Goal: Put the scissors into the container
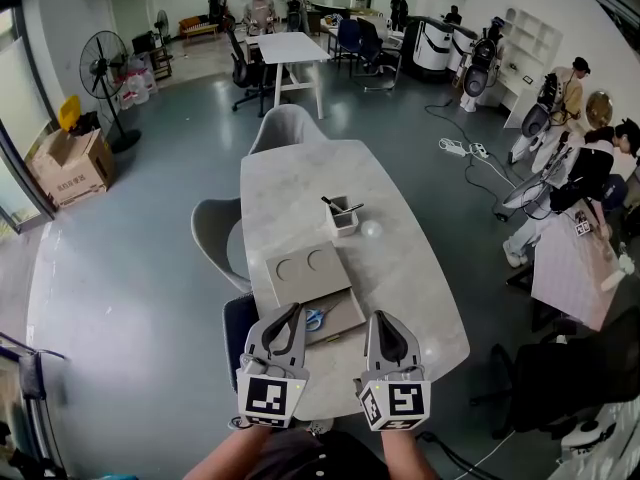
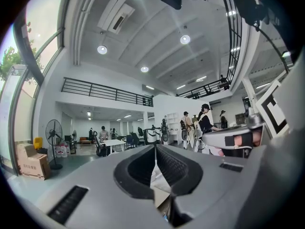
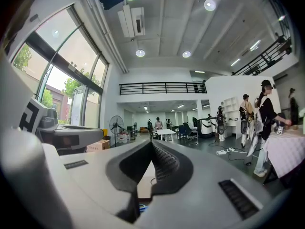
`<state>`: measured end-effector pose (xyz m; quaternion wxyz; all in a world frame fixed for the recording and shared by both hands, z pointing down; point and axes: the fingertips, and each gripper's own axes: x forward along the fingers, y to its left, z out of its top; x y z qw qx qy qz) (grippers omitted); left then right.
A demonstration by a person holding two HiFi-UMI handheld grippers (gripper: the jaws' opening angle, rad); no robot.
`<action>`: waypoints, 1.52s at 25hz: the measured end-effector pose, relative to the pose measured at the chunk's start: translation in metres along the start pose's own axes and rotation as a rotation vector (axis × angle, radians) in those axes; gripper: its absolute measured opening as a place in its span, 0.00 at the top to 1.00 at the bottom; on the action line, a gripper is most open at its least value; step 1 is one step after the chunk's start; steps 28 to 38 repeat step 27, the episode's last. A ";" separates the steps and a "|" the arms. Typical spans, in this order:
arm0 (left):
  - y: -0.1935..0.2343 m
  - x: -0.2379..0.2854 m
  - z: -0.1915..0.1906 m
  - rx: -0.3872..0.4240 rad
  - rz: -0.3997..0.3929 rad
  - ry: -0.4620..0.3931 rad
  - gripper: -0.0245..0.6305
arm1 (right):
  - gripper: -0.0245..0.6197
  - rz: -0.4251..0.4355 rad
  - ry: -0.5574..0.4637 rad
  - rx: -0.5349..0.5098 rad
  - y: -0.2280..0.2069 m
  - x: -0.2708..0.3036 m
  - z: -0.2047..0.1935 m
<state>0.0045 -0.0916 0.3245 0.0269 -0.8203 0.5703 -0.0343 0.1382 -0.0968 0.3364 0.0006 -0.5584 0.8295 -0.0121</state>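
The scissors [image 1: 314, 319], with blue handles, lie on the near part of the marble table [image 1: 420, 288], at the front edge of a grey board. The container [image 1: 342, 218] is a small white square box further back, with dark pens sticking out of it. My left gripper [image 1: 296, 309] hovers just left of the scissors, its jaws shut and empty, with the tips meeting in the left gripper view [image 2: 155, 147]. My right gripper [image 1: 379, 316] is to the right of the scissors, also shut with nothing in it [image 3: 152, 142]. Both point forward over the table's near end.
A grey board with two round recesses [image 1: 308, 271] lies on a flat sheet [image 1: 346, 315] between the scissors and the container. A pale ball [image 1: 371, 230] rests beside the container. Grey chairs [image 1: 212, 233] stand left and behind [image 1: 285, 128]. People [image 1: 575, 183] are at the right.
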 end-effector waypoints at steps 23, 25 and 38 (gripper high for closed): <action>0.006 0.009 -0.007 0.013 0.000 0.018 0.93 | 0.97 0.002 0.005 0.013 -0.001 0.012 -0.007; 0.008 0.010 -0.007 0.009 0.002 0.016 0.93 | 0.97 0.005 0.006 0.013 0.002 0.014 -0.007; 0.010 0.010 -0.008 0.005 0.004 0.014 0.93 | 0.97 0.009 0.009 0.012 0.004 0.017 -0.007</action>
